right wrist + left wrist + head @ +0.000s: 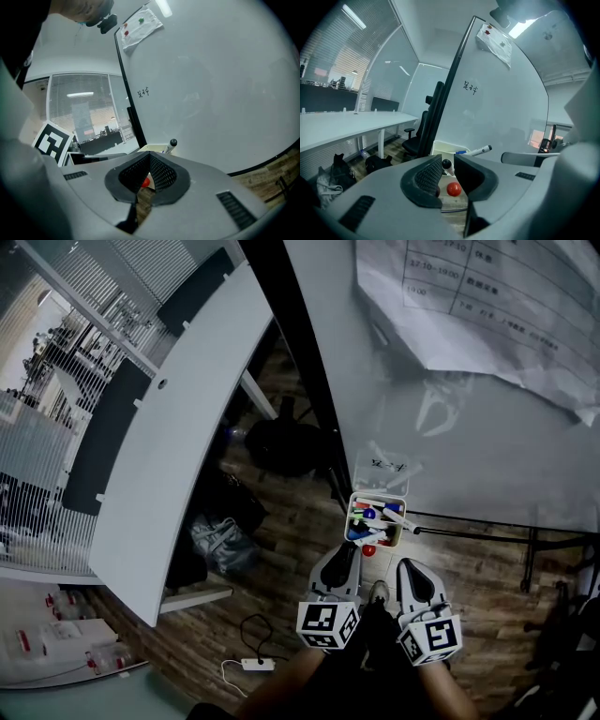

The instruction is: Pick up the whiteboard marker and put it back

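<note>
I'm holding my left gripper [448,174] with its jaws slightly apart on nothing and my right gripper [149,158] pinched closed and empty, both near the white tray [441,149] (at the whiteboard's [506,108] foot), where the whiteboard marker [477,151] lies, its black cap poking over the rim.

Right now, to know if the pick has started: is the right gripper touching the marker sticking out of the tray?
Apart. The head view shows floor between the right gripper and the marker; its jaws are shut and empty.
</note>
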Tool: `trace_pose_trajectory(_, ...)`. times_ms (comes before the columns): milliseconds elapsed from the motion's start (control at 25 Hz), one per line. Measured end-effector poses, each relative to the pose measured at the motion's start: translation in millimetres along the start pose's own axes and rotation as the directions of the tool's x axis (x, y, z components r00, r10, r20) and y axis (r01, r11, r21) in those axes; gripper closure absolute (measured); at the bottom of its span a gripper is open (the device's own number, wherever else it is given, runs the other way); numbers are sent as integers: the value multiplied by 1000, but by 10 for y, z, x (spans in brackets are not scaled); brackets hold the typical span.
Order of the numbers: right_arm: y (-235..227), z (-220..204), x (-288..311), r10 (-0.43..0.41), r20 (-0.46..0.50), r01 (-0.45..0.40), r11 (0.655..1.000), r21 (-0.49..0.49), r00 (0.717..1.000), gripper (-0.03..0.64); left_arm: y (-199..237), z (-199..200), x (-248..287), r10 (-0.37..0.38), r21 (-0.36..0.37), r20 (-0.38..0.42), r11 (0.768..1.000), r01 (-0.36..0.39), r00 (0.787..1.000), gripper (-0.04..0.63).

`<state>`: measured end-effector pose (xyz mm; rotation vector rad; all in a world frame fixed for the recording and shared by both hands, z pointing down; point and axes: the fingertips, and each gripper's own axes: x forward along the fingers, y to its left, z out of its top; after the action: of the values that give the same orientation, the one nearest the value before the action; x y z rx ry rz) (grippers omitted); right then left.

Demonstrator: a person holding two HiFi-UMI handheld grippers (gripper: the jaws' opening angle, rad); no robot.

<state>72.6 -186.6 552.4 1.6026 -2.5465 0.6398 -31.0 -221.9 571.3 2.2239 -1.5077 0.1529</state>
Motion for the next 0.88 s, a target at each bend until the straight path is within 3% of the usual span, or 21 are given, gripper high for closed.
trace_pose_trajectory(880,136,50,-212,10,27,-10,1000,-18,1000,604,-106,53,-245,-5,-2,26,1000,5,1000,520)
